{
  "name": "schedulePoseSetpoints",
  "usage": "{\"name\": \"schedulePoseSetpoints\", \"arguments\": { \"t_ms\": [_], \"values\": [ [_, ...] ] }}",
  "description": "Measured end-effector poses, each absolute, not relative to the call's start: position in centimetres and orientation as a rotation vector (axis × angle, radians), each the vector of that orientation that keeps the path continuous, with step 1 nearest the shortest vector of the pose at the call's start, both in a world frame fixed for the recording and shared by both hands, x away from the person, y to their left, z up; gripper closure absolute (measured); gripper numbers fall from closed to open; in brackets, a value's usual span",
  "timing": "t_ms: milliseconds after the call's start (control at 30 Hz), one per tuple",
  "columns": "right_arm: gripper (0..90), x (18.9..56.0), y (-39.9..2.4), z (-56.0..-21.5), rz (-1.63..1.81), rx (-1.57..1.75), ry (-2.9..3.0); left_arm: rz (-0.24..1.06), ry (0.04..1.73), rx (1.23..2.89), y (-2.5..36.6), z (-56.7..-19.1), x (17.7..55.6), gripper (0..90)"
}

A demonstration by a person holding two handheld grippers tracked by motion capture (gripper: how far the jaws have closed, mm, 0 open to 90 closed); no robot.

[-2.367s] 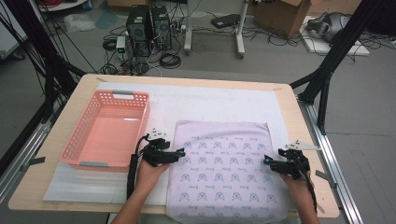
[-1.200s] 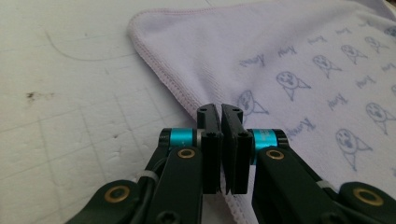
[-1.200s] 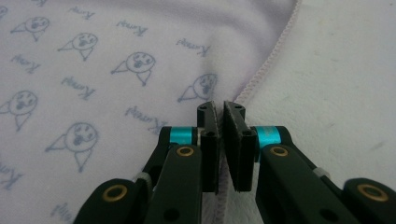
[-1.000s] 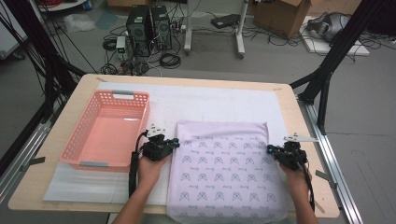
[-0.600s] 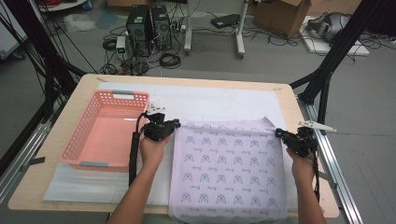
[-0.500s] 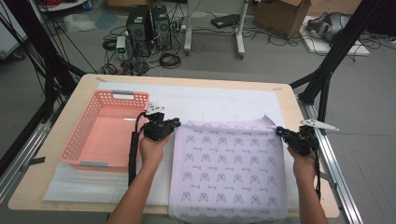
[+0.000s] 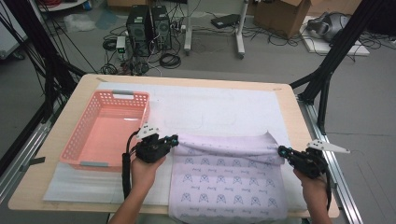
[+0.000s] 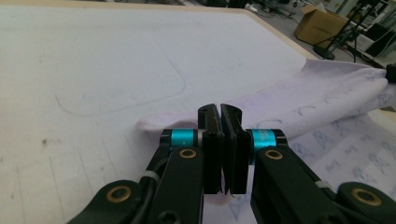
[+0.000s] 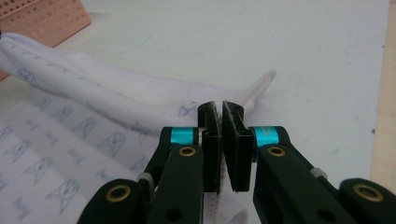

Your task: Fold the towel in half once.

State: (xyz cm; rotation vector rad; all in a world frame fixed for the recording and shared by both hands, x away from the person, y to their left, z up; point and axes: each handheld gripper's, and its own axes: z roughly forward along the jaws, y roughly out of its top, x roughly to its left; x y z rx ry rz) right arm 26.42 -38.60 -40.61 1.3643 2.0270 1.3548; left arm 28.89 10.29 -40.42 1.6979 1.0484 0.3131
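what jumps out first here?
A pale patterned cloth at the table's near edge, its far edge lifted into a fold between the two tools. The left tool and the right tool are each shut on a corner of it. A pink basket sits to the left.

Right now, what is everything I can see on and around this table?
Cloth: one, pale lilac with a small printed pattern, on the near right part of the table, its far edge lifted.
Basket: one, pink plastic with holes, left part of the table, nothing in it.
White mat: one, covers most of the table top.
Table: one, light wood.
Computer towers: two, black, on the floor beyond the table.
Cardboard box: one, brown, floor at far right.
Left claw: black, shut on the cloth's far left corner.
Right claw: black, shut on the cloth's far right corner.
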Motion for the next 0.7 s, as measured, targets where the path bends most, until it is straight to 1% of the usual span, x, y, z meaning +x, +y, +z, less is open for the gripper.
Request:
{"name": "schedulePoseSetpoints", "arguments": {
  "t_ms": [233,367,533,567,600,633,667,700],
  "values": [
    [86.1,23.2,-38.7,-41.6,1.328,1.356,2.093,0.288,1.032,1.737,10.7,-41.9,25.4,87.0],
    [86.0,22.0,-38.8,-42.0,1.318,1.372,2.126,0.265,1.031,1.763,11.1,-42.6,23.8,86.9],
    [85.7,21.0,-38.8,-42.5,1.257,1.393,2.171,0.223,1.048,1.783,11.6,-43.4,23.1,86.4],
    [84.4,20.9,-38.8,-42.6,1.246,1.399,2.180,0.212,1.048,1.788,11.6,-43.5,23.1,84.9],
    [81.8,20.8,-38.8,-42.7,1.250,1.415,2.182,0.225,1.052,1.779,11.6,-43.6,23.3,78.2],
    [76.7,20.9,-38.9,-42.6,1.246,1.435,2.183,0.230,1.055,1.772,11.6,-43.6,23.5,68.1],
    [71.8,20.9,-38.9,-42.6,1.242,1.440,2.170,0.233,1.058,1.764,11.4,-43.5,24.0,64.0],
    [64.4,21.0,-39.0,-42.4,1.251,1.458,2.136,0.238,1.066,1.760,11.3,-43.5,24.3,58.8]
  ]
}}
